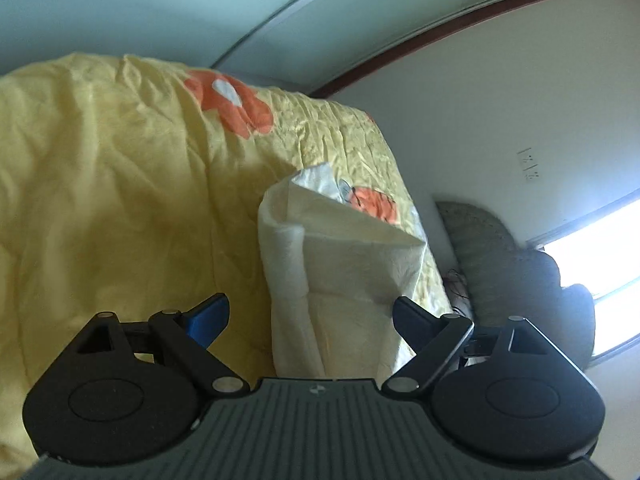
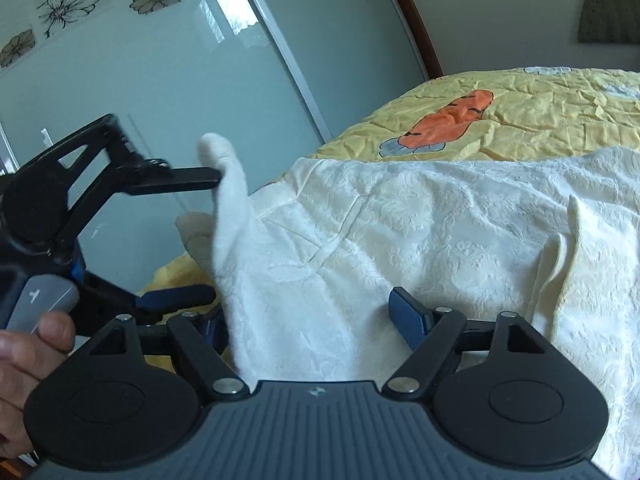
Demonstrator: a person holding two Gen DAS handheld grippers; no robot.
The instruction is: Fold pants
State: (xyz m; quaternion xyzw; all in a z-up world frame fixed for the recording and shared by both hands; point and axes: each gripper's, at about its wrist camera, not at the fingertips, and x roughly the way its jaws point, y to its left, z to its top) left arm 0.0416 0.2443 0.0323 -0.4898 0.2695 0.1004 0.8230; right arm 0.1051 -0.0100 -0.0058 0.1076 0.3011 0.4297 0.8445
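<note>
- Left wrist view: the left gripper is seen with its jaws spread wide, and nothing is pinched between its fingers.
- A cream-white part of the pants is seen standing up between the two spread fingers, rising ahead of them; a fold or opening is shown at its top edge.
- Whether the cloth is touched by either finger cannot be told from this view.
- Behind the cloth, a crumpled yellow bedspread with orange printed figures is spread over the bed.
- A pale wall with a socket is shown at the right, with a bright window at the far right and a dark heap of things below it.

- Right wrist view: the right gripper is likewise held with its jaws spread apart, and nothing is pinched.
- The pants are laid across the yellow bedspread, filling the middle and right of the view; a stitched pocket outline is visible on the textured cloth.
- The near edge of the pants reaches between the right gripper's fingers, one of which lies over the cloth.
- The left gripper is shown at the left, gripped by a hand.
- Its upper finger touches a raised corner of the pants, its lower finger is well below, beside the cloth's edge, and the corner stands up against the upper finger.
- A frosted sliding wardrobe door with flower drawings is seen behind.
</note>
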